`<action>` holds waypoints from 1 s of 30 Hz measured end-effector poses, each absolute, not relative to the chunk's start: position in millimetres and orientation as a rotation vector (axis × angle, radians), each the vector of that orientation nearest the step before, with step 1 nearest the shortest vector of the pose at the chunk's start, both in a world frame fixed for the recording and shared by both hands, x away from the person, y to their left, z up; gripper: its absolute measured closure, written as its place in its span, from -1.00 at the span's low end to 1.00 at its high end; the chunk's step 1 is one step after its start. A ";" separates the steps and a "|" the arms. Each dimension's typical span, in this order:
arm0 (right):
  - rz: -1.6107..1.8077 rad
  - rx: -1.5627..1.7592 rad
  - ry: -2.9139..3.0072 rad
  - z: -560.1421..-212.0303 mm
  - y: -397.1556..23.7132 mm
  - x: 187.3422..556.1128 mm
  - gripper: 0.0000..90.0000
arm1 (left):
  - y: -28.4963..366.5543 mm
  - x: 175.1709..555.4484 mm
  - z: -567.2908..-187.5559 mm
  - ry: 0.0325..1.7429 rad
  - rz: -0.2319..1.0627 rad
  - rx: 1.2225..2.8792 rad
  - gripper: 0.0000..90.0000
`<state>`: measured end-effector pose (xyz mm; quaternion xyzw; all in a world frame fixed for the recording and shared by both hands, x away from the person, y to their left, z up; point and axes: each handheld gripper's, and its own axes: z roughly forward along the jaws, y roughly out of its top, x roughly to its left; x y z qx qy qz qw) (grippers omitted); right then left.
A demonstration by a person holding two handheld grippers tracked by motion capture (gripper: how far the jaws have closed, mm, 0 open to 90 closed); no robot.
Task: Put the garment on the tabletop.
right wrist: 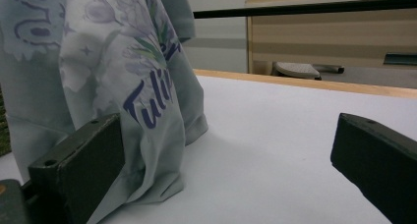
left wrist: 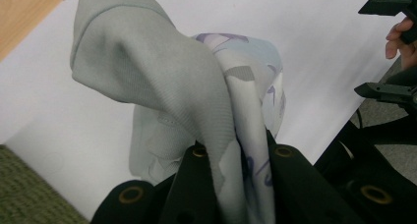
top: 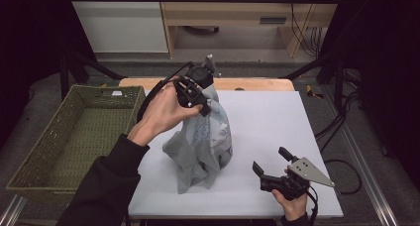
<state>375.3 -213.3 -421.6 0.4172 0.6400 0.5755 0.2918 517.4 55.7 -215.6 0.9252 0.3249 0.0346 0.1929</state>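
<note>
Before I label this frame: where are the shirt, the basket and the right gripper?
shirt (top: 210,137), high view, printed front.
basket (top: 34,151), high view, left wall.
right gripper (top: 270,160), high view, between its fingertips.

Showing across the scene are one grey printed garment (top: 205,141), one woven green basket (top: 74,132), one white table (top: 277,122), and two grippers, left gripper (top: 195,94) and right gripper (top: 270,161).
</note>
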 end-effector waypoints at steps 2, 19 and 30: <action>1.535 1.107 1.704 -421.7 -213.2 375.8 -0.99 | 54.9 518.0 -223.8 0.903 0.086 2.597 0.91; 1.546 1.119 1.713 -423.5 -212.5 376.6 -0.99 | 45.4 522.6 -309.5 0.868 -0.040 2.599 0.89; 1.547 1.125 1.711 -423.9 -212.8 377.2 -0.99 | 45.9 525.1 -331.8 0.862 -0.028 2.594 0.45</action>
